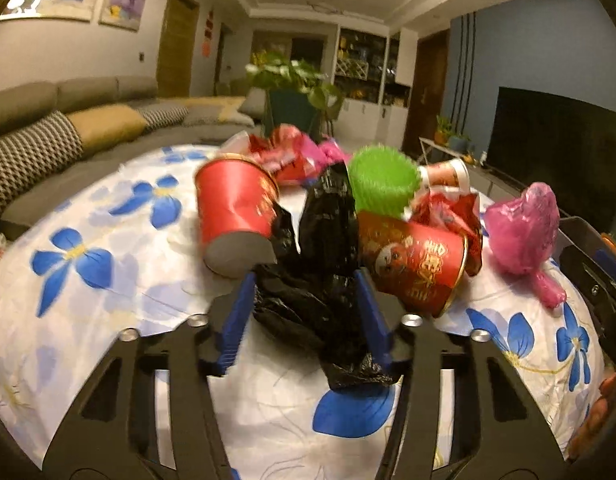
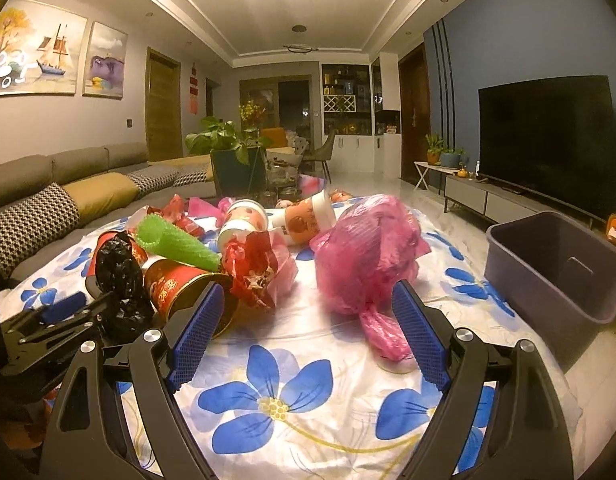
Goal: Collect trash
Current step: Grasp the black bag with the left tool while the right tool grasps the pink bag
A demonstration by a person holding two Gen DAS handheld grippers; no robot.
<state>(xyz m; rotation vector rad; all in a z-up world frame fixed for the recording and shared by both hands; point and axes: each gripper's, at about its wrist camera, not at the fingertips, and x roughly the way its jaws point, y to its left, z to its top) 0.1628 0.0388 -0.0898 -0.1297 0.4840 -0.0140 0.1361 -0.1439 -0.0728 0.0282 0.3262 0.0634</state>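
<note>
So the trash is all piled on a table covered with a white cloth with big blue flowers [image 2: 268,396], and the main thing in play is a crumpled black plastic bag [image 1: 320,280] sitting toward the left side of the heap. The left gripper [image 1: 306,316] has its blue pads on either side of that bag, pretty narrow, and the bag fills the gap between them, so it looks clamped, though the motion blur makes the contact a bit fuzzy. Right behind the bag there's a red paper cup tipped over [image 1: 234,216] on its left and another red cup with gold print [image 1: 416,268] lying on its side on its right. A spiky green foam sleeve thing [image 1: 382,188] rests on top of that second cup, with red crinkly wrappers [image 2: 256,272] just beside it. Further back lie two white and orange cups [image 2: 308,216] on their sides. Off to the right is a balled up pink plastic bag [image 2: 364,252], and the right gripper [image 2: 308,324] is spread wide in front of it, nothing between the pads, with the bag's tail near the right pad. A grey plastic bin [image 2: 556,268] stands at the table's right edge, apart from the pile. Sofa [image 2: 68,184] on the left, TV [image 2: 548,140] on the right.
</note>
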